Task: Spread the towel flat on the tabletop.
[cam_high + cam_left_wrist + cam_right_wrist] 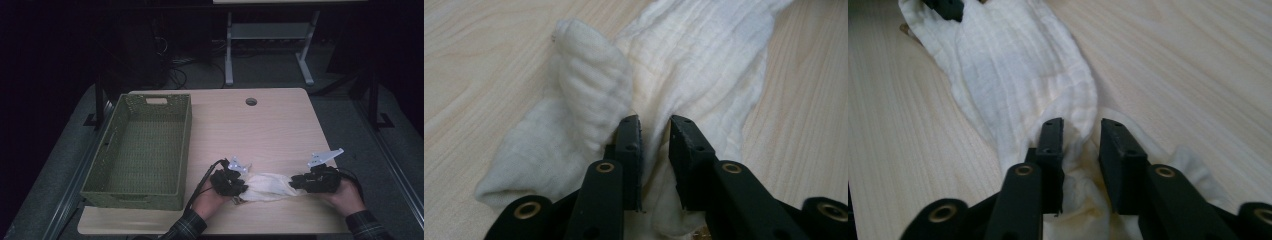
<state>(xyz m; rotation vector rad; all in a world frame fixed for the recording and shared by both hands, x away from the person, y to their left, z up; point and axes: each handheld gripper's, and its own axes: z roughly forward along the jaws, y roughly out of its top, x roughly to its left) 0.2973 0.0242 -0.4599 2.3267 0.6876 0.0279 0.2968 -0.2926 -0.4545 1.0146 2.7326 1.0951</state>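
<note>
The white cloth lies near the table's front edge, stretched between the left gripper and right gripper; both stand slightly apart, cloth between their jaws, unpinched.

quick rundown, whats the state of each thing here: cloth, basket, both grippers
white cloth: bunched into a long strip, lying on the table between the two grippers
green woven basket: upright, nothing in it
left gripper: jaws slightly apart, cloth between them
right gripper: jaws slightly apart, cloth between them
wooden table: bears the basket and the cloth
</note>
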